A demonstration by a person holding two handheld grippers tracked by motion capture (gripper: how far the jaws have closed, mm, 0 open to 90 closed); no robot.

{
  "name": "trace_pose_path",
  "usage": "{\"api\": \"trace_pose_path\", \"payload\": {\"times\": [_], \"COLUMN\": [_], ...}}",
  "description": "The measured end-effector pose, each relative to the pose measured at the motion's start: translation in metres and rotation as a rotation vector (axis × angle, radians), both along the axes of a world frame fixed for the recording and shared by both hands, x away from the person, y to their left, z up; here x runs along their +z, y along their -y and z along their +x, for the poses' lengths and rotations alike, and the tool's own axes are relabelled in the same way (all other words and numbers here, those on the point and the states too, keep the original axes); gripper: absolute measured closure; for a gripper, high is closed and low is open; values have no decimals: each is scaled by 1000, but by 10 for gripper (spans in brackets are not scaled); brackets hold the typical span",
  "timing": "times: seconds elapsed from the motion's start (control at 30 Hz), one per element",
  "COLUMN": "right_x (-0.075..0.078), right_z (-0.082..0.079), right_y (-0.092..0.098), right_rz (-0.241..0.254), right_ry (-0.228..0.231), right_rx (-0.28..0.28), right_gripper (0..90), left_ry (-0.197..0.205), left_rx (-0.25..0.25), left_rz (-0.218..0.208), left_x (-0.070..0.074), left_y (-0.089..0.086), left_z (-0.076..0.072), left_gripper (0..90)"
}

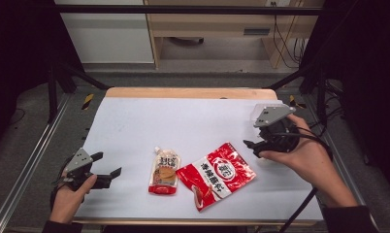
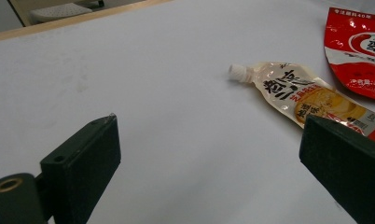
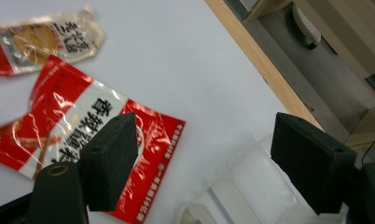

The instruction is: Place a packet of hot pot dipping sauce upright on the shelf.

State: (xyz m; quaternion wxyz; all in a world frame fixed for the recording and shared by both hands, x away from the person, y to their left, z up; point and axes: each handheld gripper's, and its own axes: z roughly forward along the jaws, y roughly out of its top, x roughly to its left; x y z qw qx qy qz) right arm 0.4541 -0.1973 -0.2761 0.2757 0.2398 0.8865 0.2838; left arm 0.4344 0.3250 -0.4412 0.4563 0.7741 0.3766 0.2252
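- The right claw (image 1: 253,144), at the right of the high view, stands with its jaws wide apart and nothing between them; it hovers just right of the red snack bag (image 1: 216,174).
- The red snack bag lies flat on the white table (image 1: 183,121), low and centre in the frame, tilted.
- A spouted sauce pouch (image 1: 164,172) lies just left of the bag.
- The left claw (image 1: 108,169), at the lower left, is also wide open and empty, well left of the pouch.
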Motion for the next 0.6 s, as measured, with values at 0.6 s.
{"api": "trace_pose_path", "payload": {"times": [0.6], "right_x": [-34], "right_z": [4], "right_y": [-92], "right_rz": [46], "right_ry": [-4], "right_rx": [91], "right_gripper": [171], "left_ry": [5], "left_rx": [1], "left_rz": [-6], "left_x": [0], "left_y": [0], "left_z": [0], "left_gripper": [50]}}
